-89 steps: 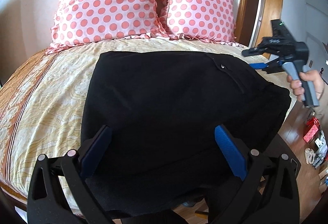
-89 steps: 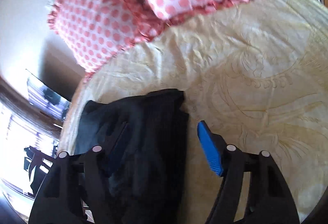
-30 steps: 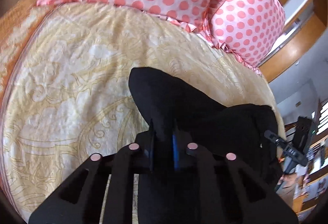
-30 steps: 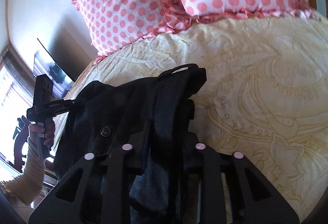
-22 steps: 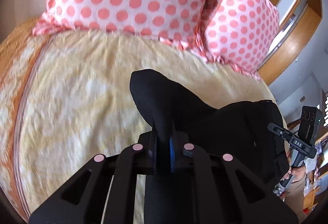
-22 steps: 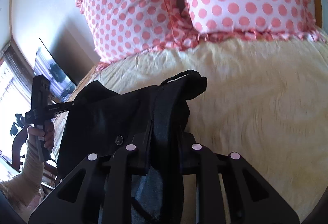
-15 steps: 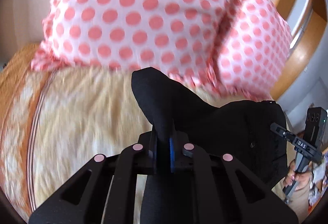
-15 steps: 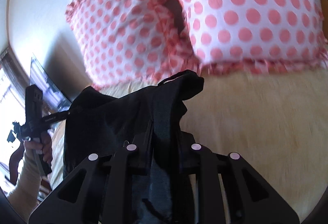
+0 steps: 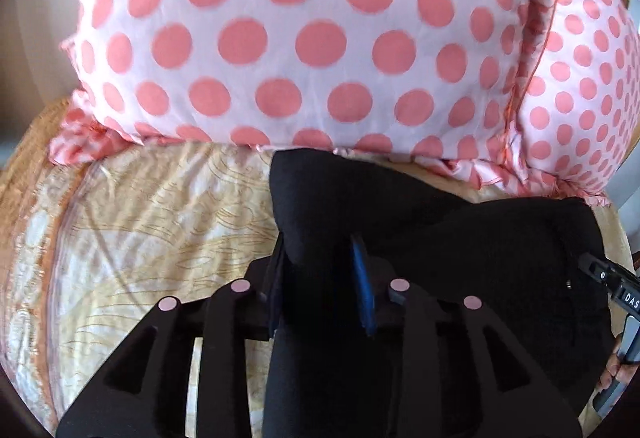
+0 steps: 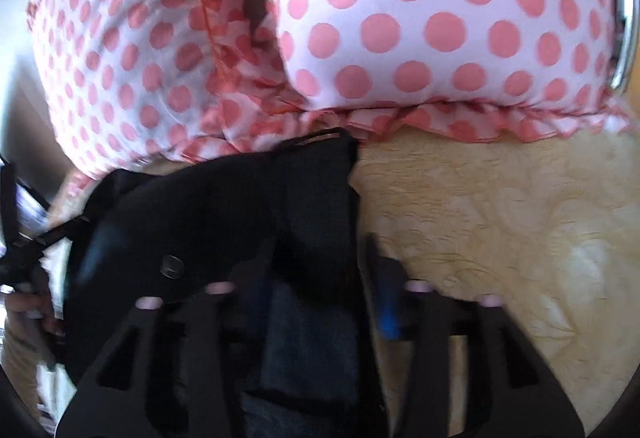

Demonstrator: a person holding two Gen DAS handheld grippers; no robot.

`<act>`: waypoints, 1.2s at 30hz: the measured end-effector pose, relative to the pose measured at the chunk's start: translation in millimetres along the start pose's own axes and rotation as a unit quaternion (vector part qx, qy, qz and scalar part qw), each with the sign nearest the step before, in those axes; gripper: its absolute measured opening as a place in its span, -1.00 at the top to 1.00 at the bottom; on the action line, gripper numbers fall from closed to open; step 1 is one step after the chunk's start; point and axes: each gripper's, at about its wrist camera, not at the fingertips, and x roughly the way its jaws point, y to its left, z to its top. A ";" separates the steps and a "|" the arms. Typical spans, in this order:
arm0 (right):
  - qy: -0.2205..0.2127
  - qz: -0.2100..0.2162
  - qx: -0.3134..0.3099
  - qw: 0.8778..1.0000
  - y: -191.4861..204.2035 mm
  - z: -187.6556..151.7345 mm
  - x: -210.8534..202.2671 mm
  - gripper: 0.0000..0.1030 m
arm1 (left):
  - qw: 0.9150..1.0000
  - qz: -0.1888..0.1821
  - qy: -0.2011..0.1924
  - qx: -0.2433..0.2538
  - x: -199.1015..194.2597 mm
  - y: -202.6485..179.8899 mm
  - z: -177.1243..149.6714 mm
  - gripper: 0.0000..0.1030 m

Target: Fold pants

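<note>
Bed with a cream and gold patterned bedspread (image 9: 140,238), and two pink polka-dot pillows (image 9: 300,37) fill the whole background, so both cameras are pushed up close to the headboard end. The black pants (image 9: 460,238) are bunched between the two grippers, sitting on the bedspread with their far edge just touching the pillow frill. The left gripper (image 9: 320,278) has its blue pads a bit apart with a fold of black fabric sitting between them, so it looks more like letting go than a hard pinch. The right gripper (image 10: 316,278) is similar, a thick wad of waistband between pads that aren't fully together, though that view is blurry. Looks to me like the fold-over step is ending here. Next move probably needs both claws to open fully and back straight out without dragging the edge.
</note>
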 end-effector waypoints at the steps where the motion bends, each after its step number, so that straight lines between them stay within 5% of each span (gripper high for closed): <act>1: -0.016 -0.011 0.003 1.000 -2.7 -2.0 -10.8 -0.16 | 1.000 0.010 -0.011 0.003 -10.9 -0.4 -1.1 0.29; 3: -0.057 -0.017 0.012 0.998 -10.2 -9.4 -41.1 -0.16 | 0.998 0.035 -0.053 0.012 -46.3 -3.2 -9.3 -0.41; 5: -0.081 0.007 -0.003 0.997 -5.1 -23.0 -67.8 -0.16 | 0.995 0.032 -0.089 0.017 -80.5 -7.9 -26.0 -0.60; 10: -0.054 0.038 -0.098 0.993 42.3 -57.8 -78.7 -0.16 | 0.996 -0.063 -0.062 0.030 -128.2 -43.3 -95.6 -0.67; 13: -0.029 0.034 -0.139 0.989 63.1 -72.7 -71.5 -0.16 | 0.995 -0.077 -0.036 0.052 -127.8 -67.1 -132.0 -0.67; 17: 0.029 -0.009 -0.167 0.986 71.6 -84.7 -45.8 -0.18 | 0.996 -0.050 0.014 0.077 -101.7 -79.0 -154.6 -0.67; 24: 0.021 -0.031 -0.150 0.988 77.0 -88.5 -47.4 -0.33 | 0.995 -0.056 0.025 0.078 -86.9 -83.7 -158.4 -0.94; 27: -0.020 -0.013 -0.082 0.996 60.8 -98.0 -78.6 -0.42 | 0.998 -0.046 -0.004 0.052 -111.3 -71.1 -164.2 -0.86; 28: -0.034 -0.009 -0.065 0.997 56.9 -103.3 -89.5 -0.71 | 0.998 -0.044 -0.028 0.042 -126.4 -62.8 -169.3 -0.87; 30: -0.064 -0.017 -0.041 0.997 50.9 -123.2 -111.5 -0.96 | 0.998 -0.017 -0.059 0.027 -149.6 -47.2 -181.5 -0.95; 36: -0.047 -0.033 -0.052 0.997 61.1 -182.6 -117.0 -0.96 | 0.998 0.021 -0.061 0.012 -171.8 -26.6 -221.5 -0.95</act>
